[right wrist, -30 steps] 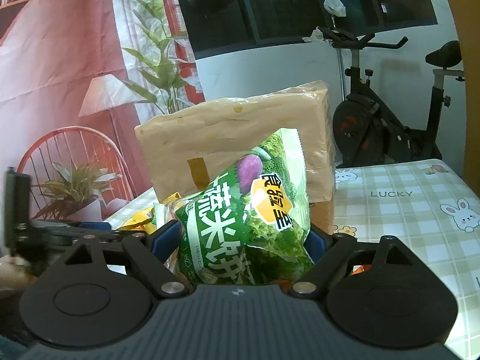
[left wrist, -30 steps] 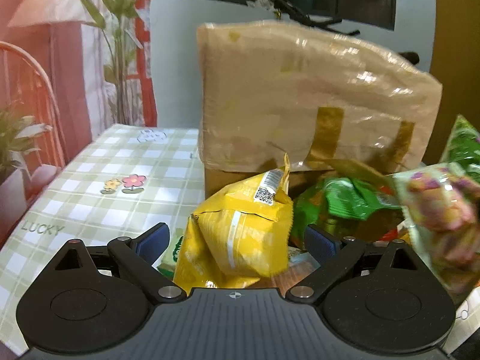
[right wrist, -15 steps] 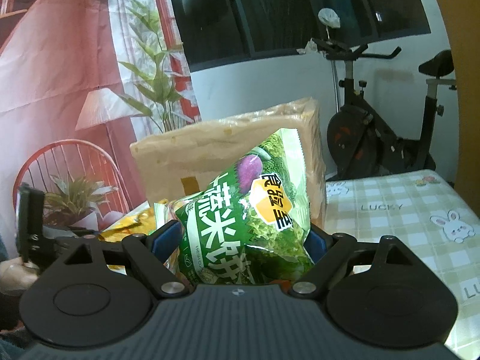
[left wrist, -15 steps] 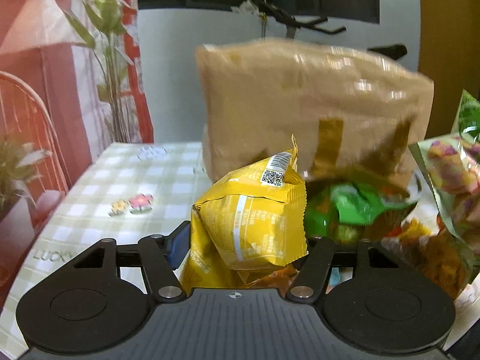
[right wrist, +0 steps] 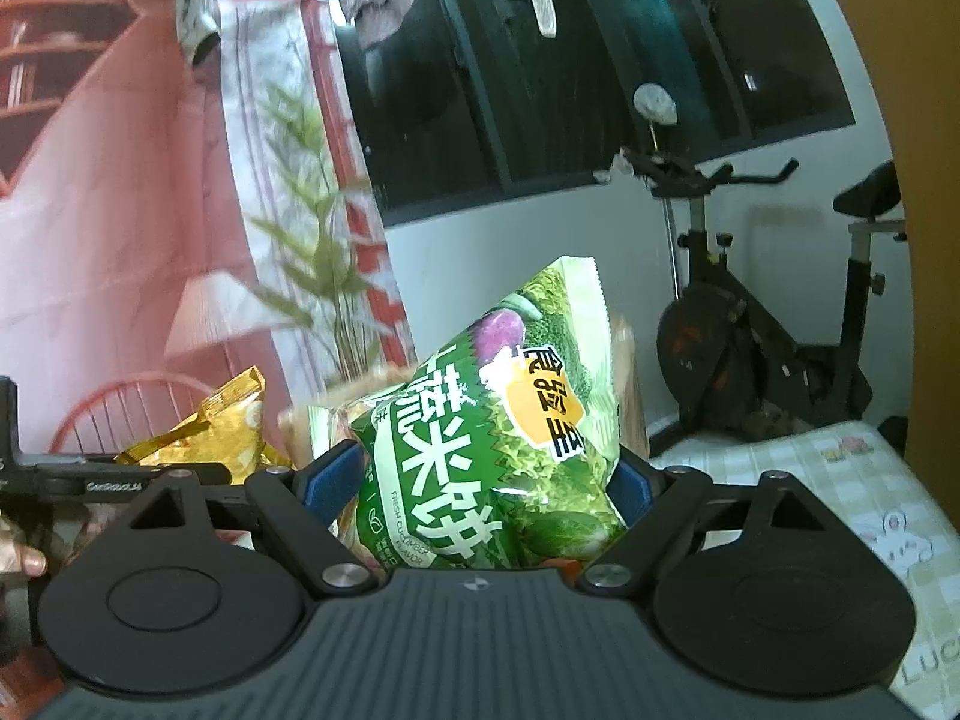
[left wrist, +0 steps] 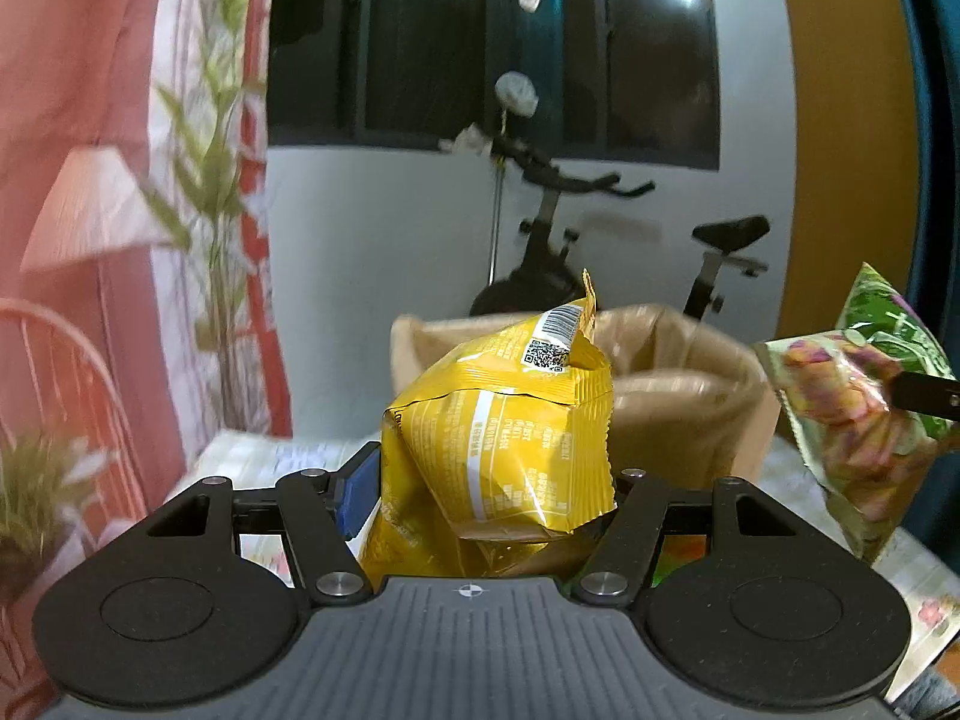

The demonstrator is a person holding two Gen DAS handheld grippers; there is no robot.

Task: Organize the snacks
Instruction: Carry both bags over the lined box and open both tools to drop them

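Note:
My left gripper (left wrist: pixel 489 495) is shut on a yellow snack bag (left wrist: pixel 510 444), held upright in the air above the table. Behind it stands the open brown cardboard box (left wrist: pixel 684 384), its inside hidden from this angle. My right gripper (right wrist: pixel 489 489) is shut on a green cucumber-flavour snack bag (right wrist: pixel 492 450), also lifted. That green bag (left wrist: pixel 876 384) shows at the right edge of the left wrist view, with a clear pack of pink snacks against it. The yellow bag (right wrist: pixel 222 426) appears at the left of the right wrist view.
The checked tablecloth (right wrist: pixel 840 480) covers the table (left wrist: pixel 252 456) below. An exercise bike (right wrist: pixel 768 324) stands behind the table by the white wall. A red chair (left wrist: pixel 54 384) and a potted plant (left wrist: pixel 36 480) are at the left. A person's hand (right wrist: pixel 24 552) holds the left gripper.
The left gripper closed on the yellow bag and lifted it from the pile. Both grippers rose with their bags, so the box now sits lower in view.

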